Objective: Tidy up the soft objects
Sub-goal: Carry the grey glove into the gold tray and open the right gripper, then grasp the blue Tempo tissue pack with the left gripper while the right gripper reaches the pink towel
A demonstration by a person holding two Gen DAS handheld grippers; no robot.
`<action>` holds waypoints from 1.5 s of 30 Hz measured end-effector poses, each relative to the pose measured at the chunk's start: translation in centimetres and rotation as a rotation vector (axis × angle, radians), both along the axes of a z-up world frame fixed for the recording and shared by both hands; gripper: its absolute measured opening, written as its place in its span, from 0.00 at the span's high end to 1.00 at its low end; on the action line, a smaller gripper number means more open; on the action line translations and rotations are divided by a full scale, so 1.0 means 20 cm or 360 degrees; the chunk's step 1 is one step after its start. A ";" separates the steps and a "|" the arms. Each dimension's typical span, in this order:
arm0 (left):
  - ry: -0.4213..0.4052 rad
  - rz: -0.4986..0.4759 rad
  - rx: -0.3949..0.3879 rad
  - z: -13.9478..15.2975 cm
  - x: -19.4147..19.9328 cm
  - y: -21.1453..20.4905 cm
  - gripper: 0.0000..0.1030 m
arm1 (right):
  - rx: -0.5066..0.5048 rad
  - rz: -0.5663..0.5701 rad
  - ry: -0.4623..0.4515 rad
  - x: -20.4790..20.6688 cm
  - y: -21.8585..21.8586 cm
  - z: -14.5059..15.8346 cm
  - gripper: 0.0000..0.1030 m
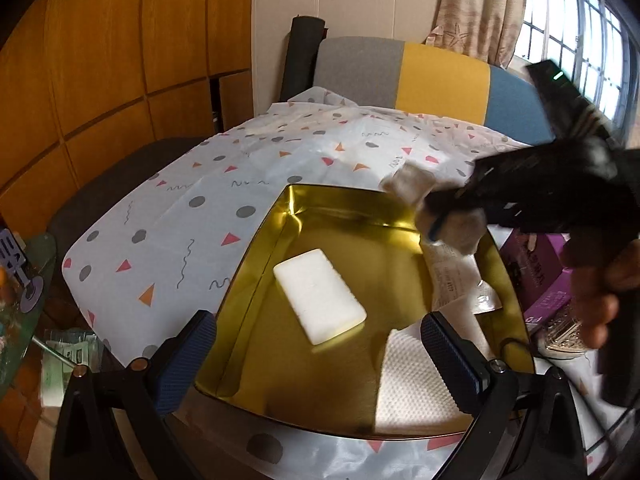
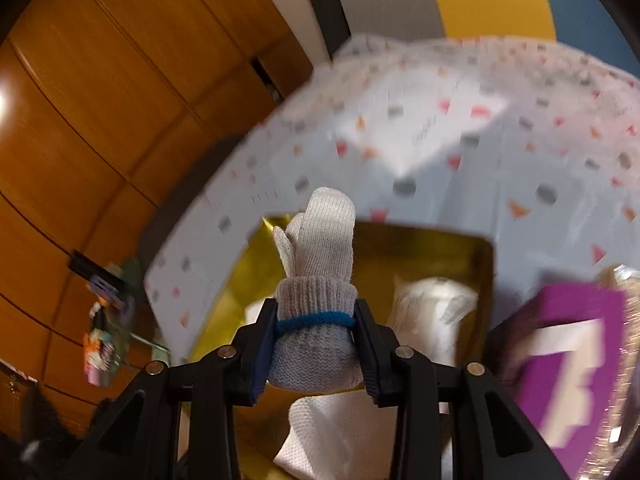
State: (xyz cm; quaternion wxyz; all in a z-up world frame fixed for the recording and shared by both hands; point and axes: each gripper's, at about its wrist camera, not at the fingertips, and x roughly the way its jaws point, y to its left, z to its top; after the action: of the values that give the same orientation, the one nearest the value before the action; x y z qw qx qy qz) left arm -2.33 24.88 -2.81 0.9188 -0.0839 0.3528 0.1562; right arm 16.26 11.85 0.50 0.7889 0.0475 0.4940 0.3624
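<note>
A rolled white knit glove [image 2: 324, 240] with a blue band is clamped between the pads of my right gripper [image 2: 316, 308], which is shut on it. In the left wrist view that right gripper [image 1: 436, 220] hangs blurred over the far right corner of the gold tray [image 1: 256, 256], with the glove [image 1: 408, 184] sticking out of it. In the tray lie a white sponge block [image 1: 320, 296], a folded paper towel [image 1: 412, 384] and a clear plastic packet [image 1: 452, 280]. My left gripper [image 1: 316, 324] stands open over the tray's near side, holding nothing.
The tray rests on a table under a white patterned cloth [image 1: 180, 220]. A purple box [image 1: 536, 276] sits just right of the tray. A grey, yellow and blue chair back [image 1: 440, 80] stands behind the table. A low glass side table [image 1: 24, 292] with clutter is at the left.
</note>
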 end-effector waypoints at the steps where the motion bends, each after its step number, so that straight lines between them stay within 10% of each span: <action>1: 0.0007 0.0006 -0.0004 -0.01 0.00 0.01 0.00 | -0.0015 0.0001 0.0028 0.02 0.02 -0.05 0.64; 13: 0.0021 0.0021 -0.0019 -0.02 0.00 0.02 0.00 | -0.0108 -0.0069 0.0175 0.06 0.08 -0.27 0.56; 32: -0.0027 -0.0071 0.0030 0.06 -0.04 -0.09 0.00 | -0.0144 -0.0139 -0.0545 -0.32 -0.26 0.16 0.56; 45: -0.0034 -0.0228 0.0082 0.09 -0.05 -0.26 0.00 | -0.0153 -0.0384 -0.0653 -0.45 -0.80 0.21 0.56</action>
State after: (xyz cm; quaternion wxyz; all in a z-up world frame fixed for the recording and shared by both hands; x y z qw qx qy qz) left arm -3.26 19.72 -0.99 0.9331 -0.0364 0.3439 0.0983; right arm 7.24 -4.21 4.63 0.9117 -0.0061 0.3307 0.2437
